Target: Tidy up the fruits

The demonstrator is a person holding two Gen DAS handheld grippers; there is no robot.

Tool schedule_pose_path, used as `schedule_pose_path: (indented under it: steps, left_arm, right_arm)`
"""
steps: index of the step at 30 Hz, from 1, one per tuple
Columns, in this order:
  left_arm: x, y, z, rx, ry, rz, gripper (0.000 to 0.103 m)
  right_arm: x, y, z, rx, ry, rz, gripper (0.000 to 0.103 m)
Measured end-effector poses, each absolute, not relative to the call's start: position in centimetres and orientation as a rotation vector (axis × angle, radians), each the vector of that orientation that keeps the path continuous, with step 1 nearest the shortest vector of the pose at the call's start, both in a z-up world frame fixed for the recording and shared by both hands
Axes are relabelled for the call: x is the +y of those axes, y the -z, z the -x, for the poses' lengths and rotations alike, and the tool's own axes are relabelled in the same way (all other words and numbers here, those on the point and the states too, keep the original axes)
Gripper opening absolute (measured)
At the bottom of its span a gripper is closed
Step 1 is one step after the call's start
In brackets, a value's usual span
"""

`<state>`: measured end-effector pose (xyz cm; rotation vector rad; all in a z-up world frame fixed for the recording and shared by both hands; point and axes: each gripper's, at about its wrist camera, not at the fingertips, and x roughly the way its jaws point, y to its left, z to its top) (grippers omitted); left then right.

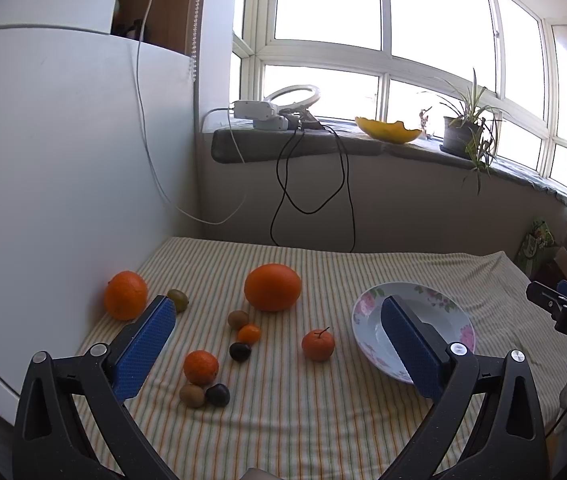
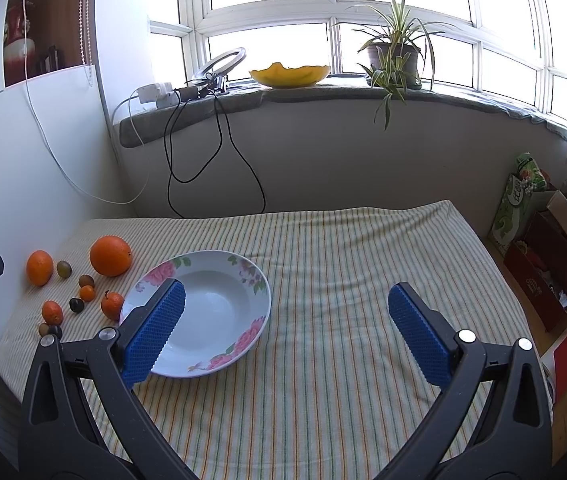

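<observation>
Both the left gripper (image 1: 279, 320) and the right gripper (image 2: 287, 308) hover spread wide and empty over the striped cloth (image 2: 343, 280), with the oranges (image 1: 272, 287), mandarins (image 1: 318, 345) and small fruits (image 1: 238, 319) scattered left of the empty floral plate (image 2: 203, 276).
</observation>
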<state>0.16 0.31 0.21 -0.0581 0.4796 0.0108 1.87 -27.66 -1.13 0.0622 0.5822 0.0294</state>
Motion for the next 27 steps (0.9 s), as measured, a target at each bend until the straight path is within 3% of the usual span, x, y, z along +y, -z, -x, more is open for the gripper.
schedule_pose_path:
  steps: [27]
  left_arm:
    - [0.07,0.11,-0.16,0.482,-0.007,0.055,0.102]
  right_arm:
    - [-27.64,1.72,-1.94,0.599,-0.037,-0.075,0.103]
